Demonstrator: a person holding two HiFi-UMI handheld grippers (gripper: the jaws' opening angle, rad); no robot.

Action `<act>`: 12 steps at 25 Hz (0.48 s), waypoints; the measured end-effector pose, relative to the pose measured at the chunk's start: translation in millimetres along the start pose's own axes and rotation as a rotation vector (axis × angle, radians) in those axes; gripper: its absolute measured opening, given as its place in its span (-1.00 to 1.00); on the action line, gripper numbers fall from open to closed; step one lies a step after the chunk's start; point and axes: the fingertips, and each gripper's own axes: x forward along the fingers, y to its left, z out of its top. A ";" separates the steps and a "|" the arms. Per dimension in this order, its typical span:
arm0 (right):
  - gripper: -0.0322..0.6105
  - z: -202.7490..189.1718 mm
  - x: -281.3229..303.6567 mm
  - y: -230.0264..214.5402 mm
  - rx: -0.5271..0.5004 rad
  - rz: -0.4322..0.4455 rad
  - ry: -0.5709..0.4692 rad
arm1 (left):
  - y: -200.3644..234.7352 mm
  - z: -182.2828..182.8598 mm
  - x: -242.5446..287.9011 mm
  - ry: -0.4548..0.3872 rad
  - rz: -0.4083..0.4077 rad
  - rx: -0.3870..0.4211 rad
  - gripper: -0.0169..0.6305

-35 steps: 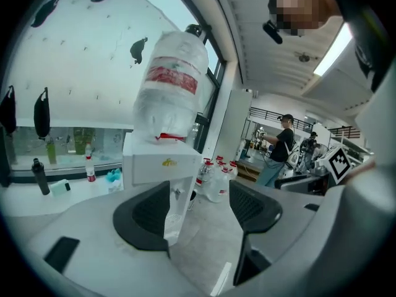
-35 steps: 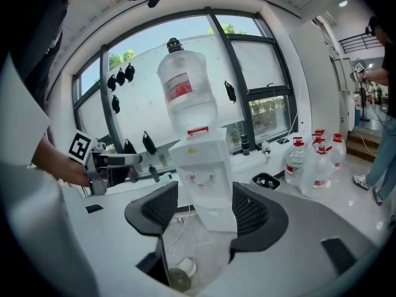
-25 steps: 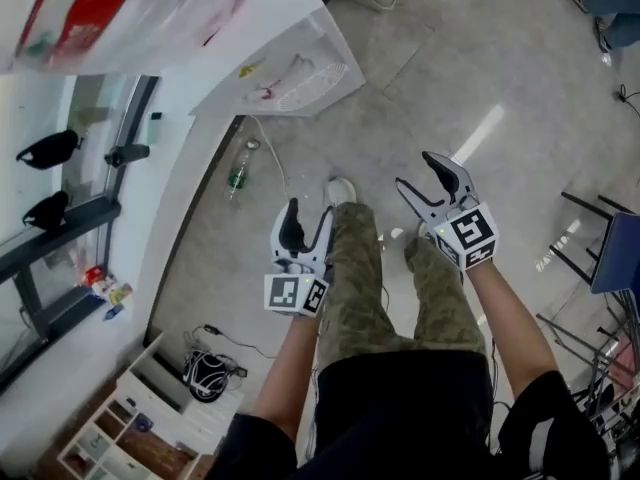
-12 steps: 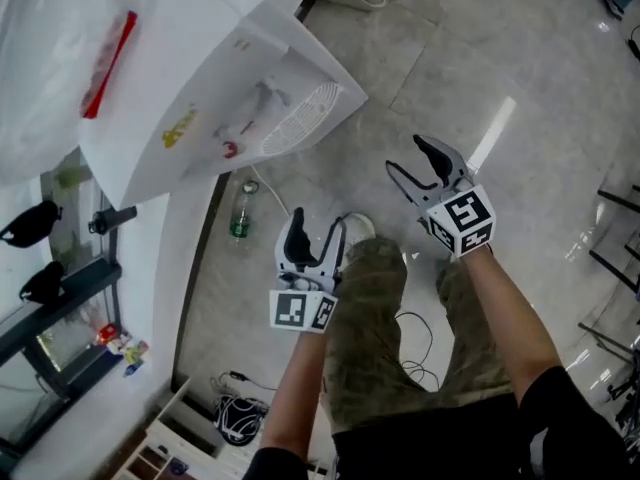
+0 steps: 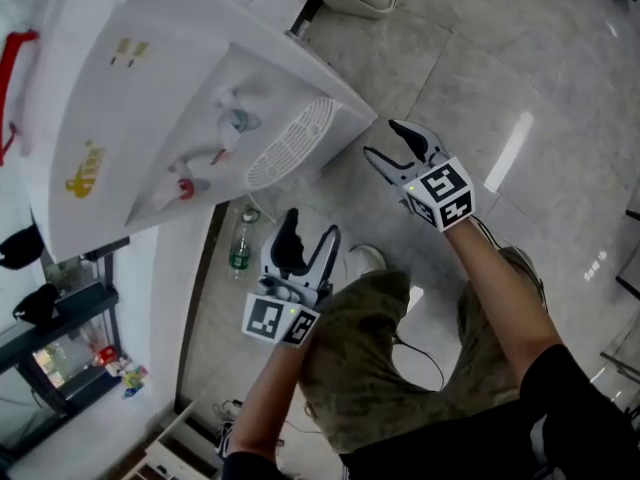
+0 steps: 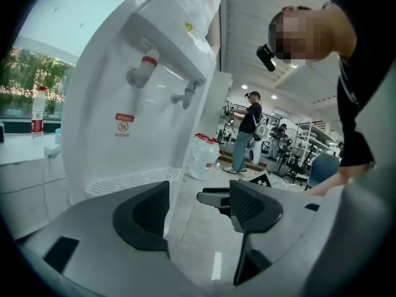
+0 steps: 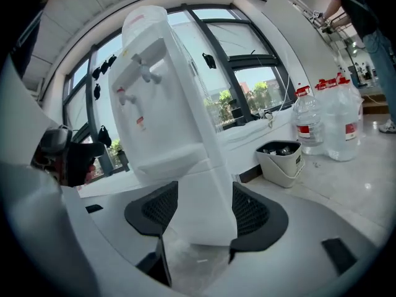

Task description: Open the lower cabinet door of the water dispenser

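water dispenser (image 5: 150,98), white and tall, stood on the pale tiled floor (image 5: 520,58) by the window wall; seen from the head view it leaned across the upper left, with its red tap (image 5: 183,186), blue tap (image 5: 240,120) and slatted drip tray (image 5: 292,144) facing the person. its lower front panel (image 7: 201,193) was plain only in the right gripper view, below the tray, and no door seam could be made out there.

the right gripper (image 5: 383,140) was held out near the dispenser's front corner, not touching it. its jaws stood wide apart, and its own view framed the lower panel between the pads (image 7: 159,210) with bare floor in front of it.

the left gripper (image 5: 312,230) hung lower and nearer the person's camouflage trousers (image 5: 365,368), jaws also apart with nothing clamped. its view looked past the dispenser's side (image 6: 124,129) toward a person standing far off (image 6: 250,135).

a green bottle (image 5: 238,253) lay on the floor beside the dispenser's base. a white bin (image 7: 283,161) sat against the wall beyond, with large water jugs (image 7: 331,125) further right.
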 end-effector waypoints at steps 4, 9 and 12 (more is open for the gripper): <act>-0.15 -20.1 20.8 -10.2 -0.035 0.074 0.022 | -6.9 -0.4 17.6 -0.018 -0.051 -0.048 -0.08; -0.15 -28.8 37.3 -25.4 -0.131 0.154 -0.005 | -24.4 -6.9 33.4 0.025 -0.133 0.124 -0.06; -0.15 -26.7 50.9 -37.8 -0.161 0.174 -0.041 | -20.7 -3.4 45.0 0.008 -0.121 0.151 -0.06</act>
